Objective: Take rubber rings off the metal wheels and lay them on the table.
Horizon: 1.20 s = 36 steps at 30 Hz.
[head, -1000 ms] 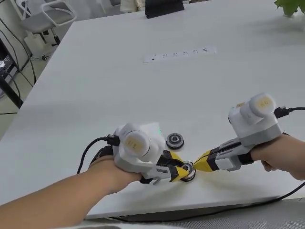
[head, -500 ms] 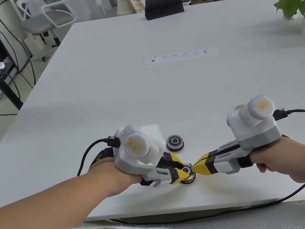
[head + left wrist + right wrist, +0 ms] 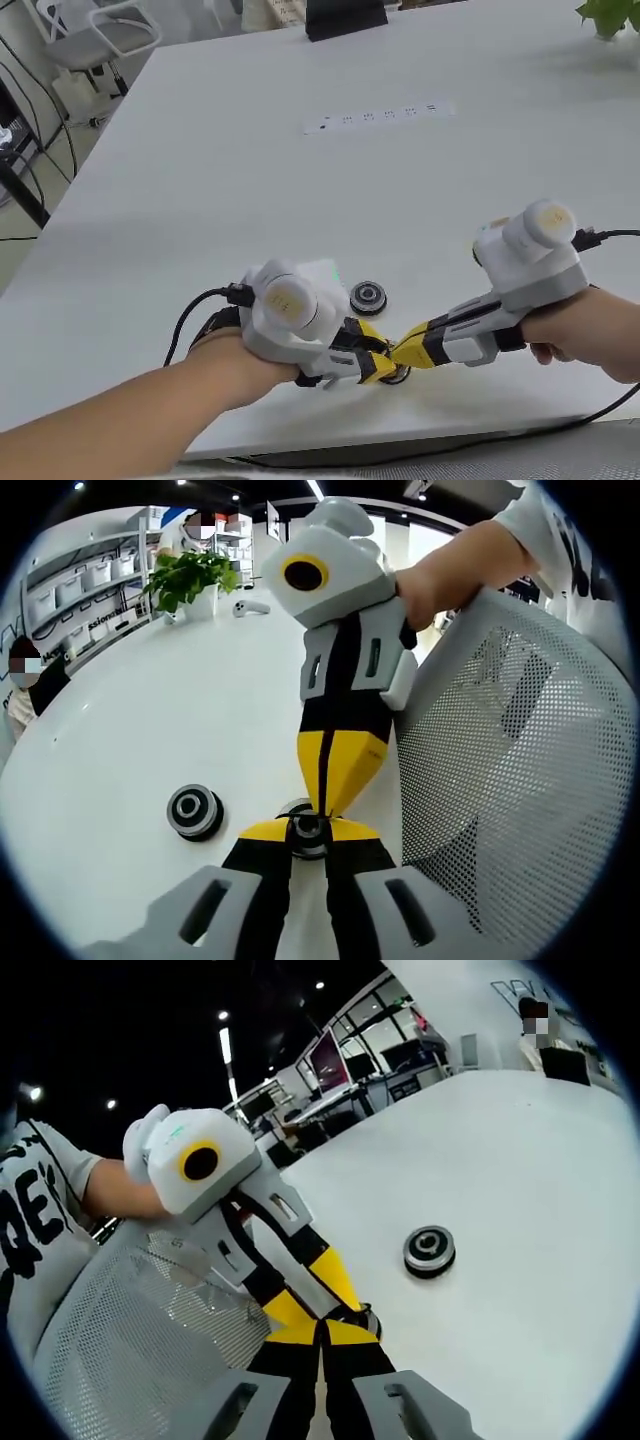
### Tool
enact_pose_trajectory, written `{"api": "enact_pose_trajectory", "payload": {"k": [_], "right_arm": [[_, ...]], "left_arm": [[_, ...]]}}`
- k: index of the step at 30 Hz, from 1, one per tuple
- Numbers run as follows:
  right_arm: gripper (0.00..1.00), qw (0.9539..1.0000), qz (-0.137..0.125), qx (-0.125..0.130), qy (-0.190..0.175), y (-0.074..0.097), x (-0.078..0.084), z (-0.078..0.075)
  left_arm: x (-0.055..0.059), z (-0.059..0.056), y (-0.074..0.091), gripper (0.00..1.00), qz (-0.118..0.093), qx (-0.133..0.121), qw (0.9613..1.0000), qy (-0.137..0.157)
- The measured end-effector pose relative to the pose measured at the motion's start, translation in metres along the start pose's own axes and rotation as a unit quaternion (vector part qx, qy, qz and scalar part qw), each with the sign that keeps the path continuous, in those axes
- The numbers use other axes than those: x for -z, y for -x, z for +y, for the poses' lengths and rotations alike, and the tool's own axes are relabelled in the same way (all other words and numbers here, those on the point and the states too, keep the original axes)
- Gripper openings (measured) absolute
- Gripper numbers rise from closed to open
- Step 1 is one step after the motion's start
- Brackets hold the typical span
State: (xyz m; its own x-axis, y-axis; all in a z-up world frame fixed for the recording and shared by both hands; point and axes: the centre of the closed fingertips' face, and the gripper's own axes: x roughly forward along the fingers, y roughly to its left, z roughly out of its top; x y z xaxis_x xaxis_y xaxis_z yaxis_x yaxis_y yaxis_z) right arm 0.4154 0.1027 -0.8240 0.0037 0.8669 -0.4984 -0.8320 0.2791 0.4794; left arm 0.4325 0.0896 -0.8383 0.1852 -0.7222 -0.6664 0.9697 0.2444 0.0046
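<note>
The left gripper (image 3: 304,835) has its two yellow jaws closed on a small metal wheel (image 3: 303,823), one on each side of it, with the wheel's round face and hub turned towards that gripper's camera. The right gripper (image 3: 322,802) meets it nose to nose. Its jaws are pressed together into a single wedge whose point sits on the far rim of the held wheel. Whether that point has actually caught the rubber on the rim is too small to tell.

In the head view the two grippers form one nearly straight line along the near edge of the table (image 3: 250,180), the left one coming from the left and the right one from the right, with the wheel where they join. The right gripper is the one placed to peel, and its pull would probably run to the right, away from the left jaws.

A second wheel (image 3: 195,811) lies flat just beyond the held one, apart from both grippers, its black rubber ring (image 3: 172,812) still on.
</note>
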Motion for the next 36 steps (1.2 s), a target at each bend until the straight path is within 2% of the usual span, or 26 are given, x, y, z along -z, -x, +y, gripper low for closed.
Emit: {"api": "enact_pose_trajectory", "payload": {"k": [5, 14, 26, 36], "right_arm": [[0.0, 0.9999, -0.007, 0.005, 0.006, 0.005, 0.0, -0.005], [0.0, 0.9995, -0.004, 0.016, 0.026, 0.006, 0.001, -0.009], [0.0, 0.9995, -0.007, 0.021, 0.022, 0.008, 0.002, -0.01], [0.0, 0.9994, -0.016, 0.022, 0.021, 0.009, -0.002, -0.01]], "left_arm": [[0.0, 0.0, 0.0, 0.07, 0.0, -0.001, 1.0, 0.0], [0.0, 0.001, 0.0, 0.07, -0.002, 0.002, 0.9999, 0.01], [0.001, -0.001, 0.002, 0.08, 0.002, 0.007, 1.0, 0.007], [-0.004, -0.003, 0.011, 0.1, 0.001, 0.012, 0.9999, 0.002]]}}
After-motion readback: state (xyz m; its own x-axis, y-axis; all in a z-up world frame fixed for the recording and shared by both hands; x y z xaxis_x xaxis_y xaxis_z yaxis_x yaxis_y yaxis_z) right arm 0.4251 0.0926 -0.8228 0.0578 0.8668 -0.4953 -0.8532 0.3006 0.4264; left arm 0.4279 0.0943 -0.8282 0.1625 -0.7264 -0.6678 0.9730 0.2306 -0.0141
